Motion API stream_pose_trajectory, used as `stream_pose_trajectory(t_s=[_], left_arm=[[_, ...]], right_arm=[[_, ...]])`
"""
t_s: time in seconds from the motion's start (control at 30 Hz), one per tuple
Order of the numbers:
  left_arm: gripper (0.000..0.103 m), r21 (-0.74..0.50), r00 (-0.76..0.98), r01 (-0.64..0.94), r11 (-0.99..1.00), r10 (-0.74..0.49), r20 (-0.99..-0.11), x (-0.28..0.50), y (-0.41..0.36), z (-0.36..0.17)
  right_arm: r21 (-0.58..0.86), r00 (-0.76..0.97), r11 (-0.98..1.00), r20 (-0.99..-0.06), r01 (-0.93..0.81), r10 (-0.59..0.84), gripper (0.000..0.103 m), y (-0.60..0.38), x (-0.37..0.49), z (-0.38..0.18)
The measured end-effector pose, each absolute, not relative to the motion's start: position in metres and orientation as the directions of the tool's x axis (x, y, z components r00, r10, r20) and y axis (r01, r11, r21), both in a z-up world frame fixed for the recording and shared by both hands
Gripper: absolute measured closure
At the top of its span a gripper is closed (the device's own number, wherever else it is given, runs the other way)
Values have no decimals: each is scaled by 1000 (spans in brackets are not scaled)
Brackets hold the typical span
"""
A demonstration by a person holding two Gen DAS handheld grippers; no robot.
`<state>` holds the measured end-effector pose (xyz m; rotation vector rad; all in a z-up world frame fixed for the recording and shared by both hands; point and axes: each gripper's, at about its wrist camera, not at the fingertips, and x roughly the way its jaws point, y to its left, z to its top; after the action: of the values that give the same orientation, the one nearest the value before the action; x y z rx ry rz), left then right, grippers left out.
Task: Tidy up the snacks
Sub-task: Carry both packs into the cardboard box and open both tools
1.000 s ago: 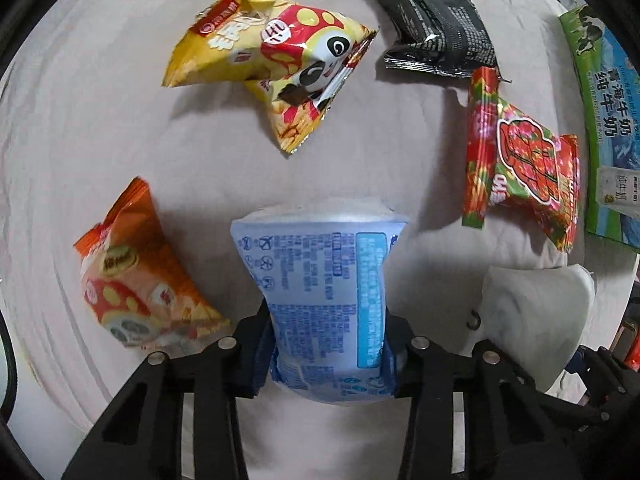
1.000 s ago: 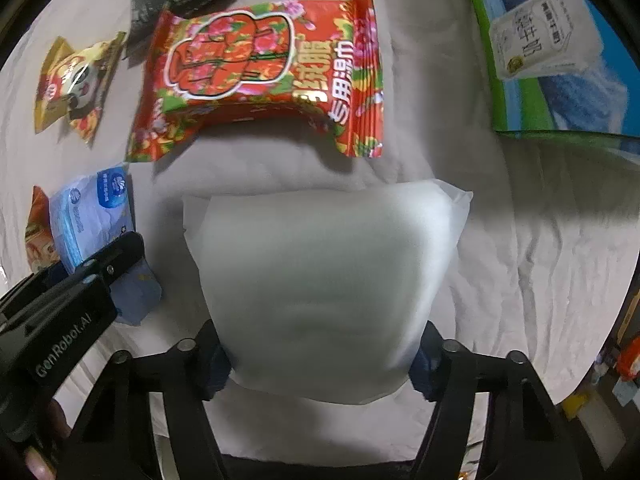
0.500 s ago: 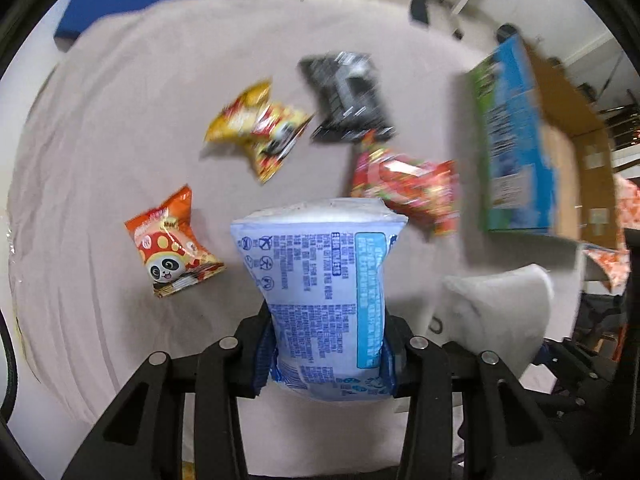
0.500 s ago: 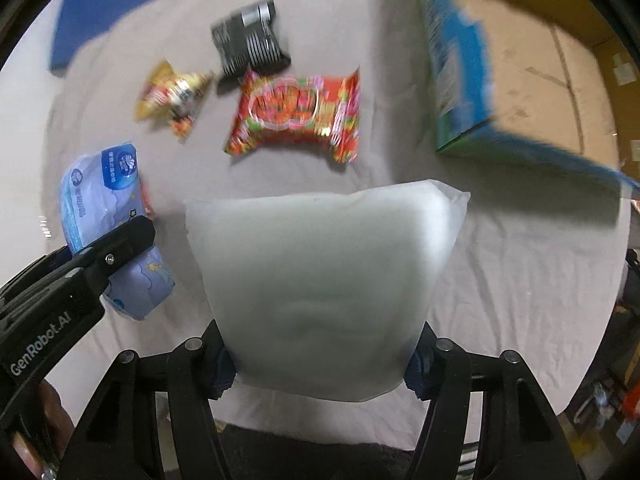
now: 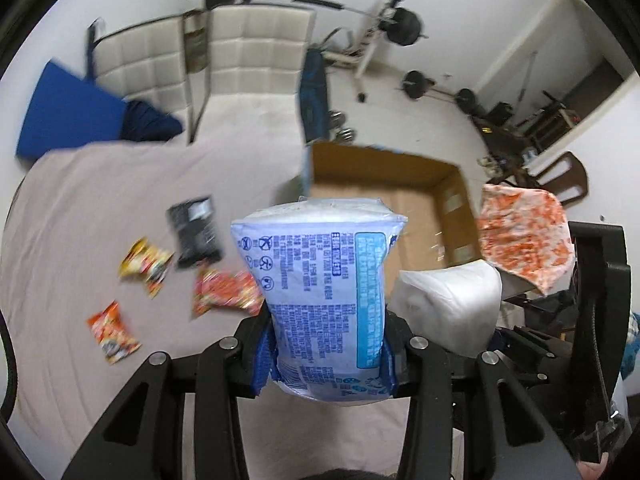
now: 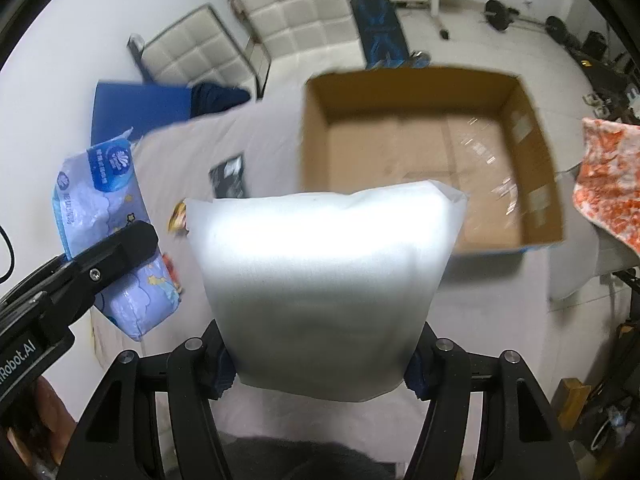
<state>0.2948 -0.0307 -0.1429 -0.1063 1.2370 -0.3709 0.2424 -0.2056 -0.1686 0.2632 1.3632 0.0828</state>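
Looking along the left gripper (image 5: 326,360), we see its jaws clamped on a blue-printed pack (image 5: 320,296), held in the air above the cloth-covered table (image 5: 100,208) — four snack packets lie there beside the open cardboard box (image 5: 384,184). In the right view, the right gripper (image 6: 320,364) squeezes a plain white pack (image 6: 324,288) — raised before the box (image 6: 432,148).

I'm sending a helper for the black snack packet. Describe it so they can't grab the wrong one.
On the cloth-covered table, look left of the open cardboard box. The black packet lies flat, farthest back of the loose snacks, just behind the yellow packet and red packet. It is the only dark one.
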Motion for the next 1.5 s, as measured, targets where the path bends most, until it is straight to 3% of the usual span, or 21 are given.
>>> stream_pose_trajectory(t_s=[0.2,0.33,0.9,1.27,1.4,1.5], left_arm=[[64,-296,277,256,920,-363,-890,339,-95,-142],[64,-303,226,256,918,-362,-905,372,-135,-169],[64,-293,-69,133,947,-286,-956,477,-227,-336],[59,-269,-96,159,950,-256,-962,500,-243,-363],[51,-265,-115,158,951,-249,-962,503,-246,-368],[37,-268,-112,147,952,-253,-961,505,-245,-366]], right_arm=[[190,239,975,-958,116,159,36,-279,274,-153],[172,224,977,-964,123,141,36,-327,309,-170],[83,21,992,-996,98,82,35,-401,450,-343],[42,-19,997,-999,59,44,32,-401,479,-379],[22,-23,999,-999,50,23,26,-402,485,-382],[27,-30,998,-999,52,29,22,-401,489,-383]])
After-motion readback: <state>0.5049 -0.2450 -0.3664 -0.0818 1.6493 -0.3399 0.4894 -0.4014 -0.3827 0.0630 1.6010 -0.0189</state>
